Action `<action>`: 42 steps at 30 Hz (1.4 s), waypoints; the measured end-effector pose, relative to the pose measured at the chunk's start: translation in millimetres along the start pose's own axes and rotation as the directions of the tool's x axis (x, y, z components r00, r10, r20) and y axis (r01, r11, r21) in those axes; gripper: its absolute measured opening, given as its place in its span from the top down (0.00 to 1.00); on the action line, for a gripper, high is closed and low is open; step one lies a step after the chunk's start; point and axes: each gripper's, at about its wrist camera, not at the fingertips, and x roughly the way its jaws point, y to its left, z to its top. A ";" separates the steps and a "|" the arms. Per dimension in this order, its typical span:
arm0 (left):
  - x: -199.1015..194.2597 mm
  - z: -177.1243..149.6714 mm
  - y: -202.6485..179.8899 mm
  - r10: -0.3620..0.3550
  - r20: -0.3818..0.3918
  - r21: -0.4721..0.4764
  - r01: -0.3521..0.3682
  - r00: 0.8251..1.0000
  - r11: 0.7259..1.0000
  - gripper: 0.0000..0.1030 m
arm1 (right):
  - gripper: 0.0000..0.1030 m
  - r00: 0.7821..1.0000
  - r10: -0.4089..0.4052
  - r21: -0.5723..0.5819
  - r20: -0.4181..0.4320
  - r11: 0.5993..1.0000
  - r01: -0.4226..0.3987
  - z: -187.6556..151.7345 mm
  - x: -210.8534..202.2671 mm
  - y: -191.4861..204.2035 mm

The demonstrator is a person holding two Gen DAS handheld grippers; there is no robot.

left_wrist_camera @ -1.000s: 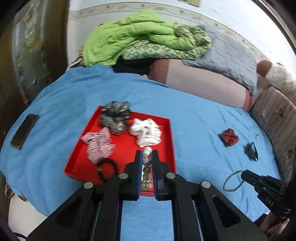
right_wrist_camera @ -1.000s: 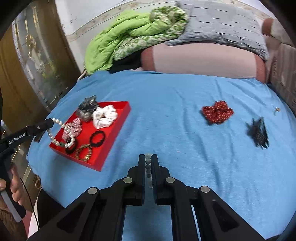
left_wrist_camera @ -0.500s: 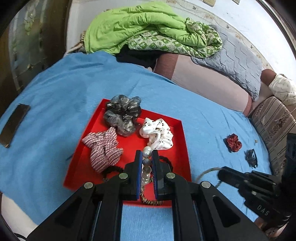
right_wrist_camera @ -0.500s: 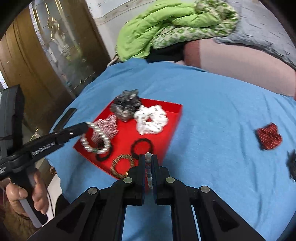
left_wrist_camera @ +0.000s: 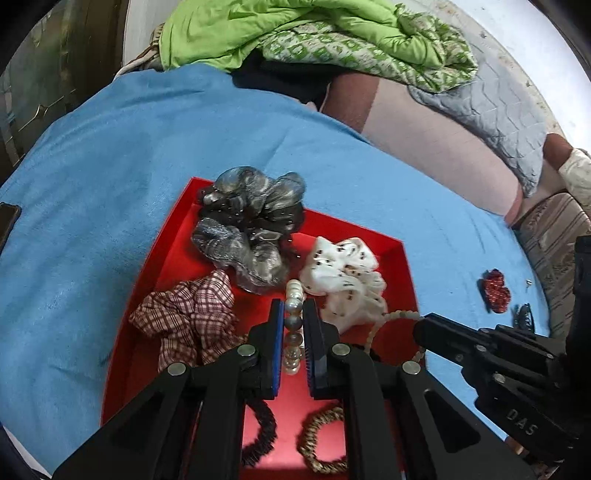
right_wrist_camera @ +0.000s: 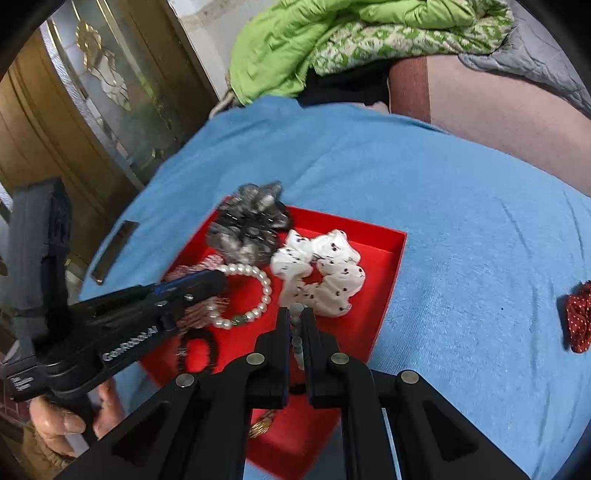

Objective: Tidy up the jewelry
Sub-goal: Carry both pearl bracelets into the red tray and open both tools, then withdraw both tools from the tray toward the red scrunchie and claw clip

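A red tray (left_wrist_camera: 173, 243) (right_wrist_camera: 384, 295) sits on the blue bedspread and holds a grey scrunchie (left_wrist_camera: 247, 229), a white spotted scrunchie (left_wrist_camera: 343, 277), a checked scrunchie (left_wrist_camera: 184, 314), black hair ties and a gold bracelet (left_wrist_camera: 321, 439). My left gripper (left_wrist_camera: 294, 314) is shut on a white pearl bracelet (left_wrist_camera: 293, 321) (right_wrist_camera: 251, 291) and holds it over the tray. My right gripper (right_wrist_camera: 294, 321) is shut on a pale green bead bracelet (right_wrist_camera: 297, 332) (left_wrist_camera: 388, 321) above the tray's near right part.
A red scrunchie (left_wrist_camera: 495, 291) (right_wrist_camera: 576, 317) and a black hair clip (left_wrist_camera: 522, 317) lie on the bedspread to the right. A dark phone (right_wrist_camera: 114, 251) lies left of the tray. Pillows and a green quilt (left_wrist_camera: 295, 33) are piled at the back.
Both grippers have moved in over the red tray with their bracelets still held. The right one came from the open bedspread toward the left, and the tray now fills both views.
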 end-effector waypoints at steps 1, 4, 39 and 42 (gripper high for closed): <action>1.3 0.7 1.3 0.005 0.001 0.000 -0.005 1.000 1.000 0.91 | 0.93 1.000 -0.006 0.003 -0.006 1.000 0.006 -0.1 4.0 -3.0; 5.7 2.7 3.5 0.020 -0.001 0.001 -0.020 1.000 1.000 0.91 | 0.93 1.000 -0.023 0.010 -0.019 1.000 0.023 0.0 14.3 -9.3; -101.9 -51.5 -61.3 0.156 0.157 0.046 -0.165 0.975 0.985 0.53 | 0.50 0.979 -0.173 0.021 0.105 0.985 0.172 -83.6 -83.5 -30.2; -106.2 -60.9 -76.7 0.161 0.158 0.072 -0.174 0.974 0.982 0.52 | 0.50 0.976 -0.195 0.048 0.099 0.980 0.191 -98.9 -93.1 -41.1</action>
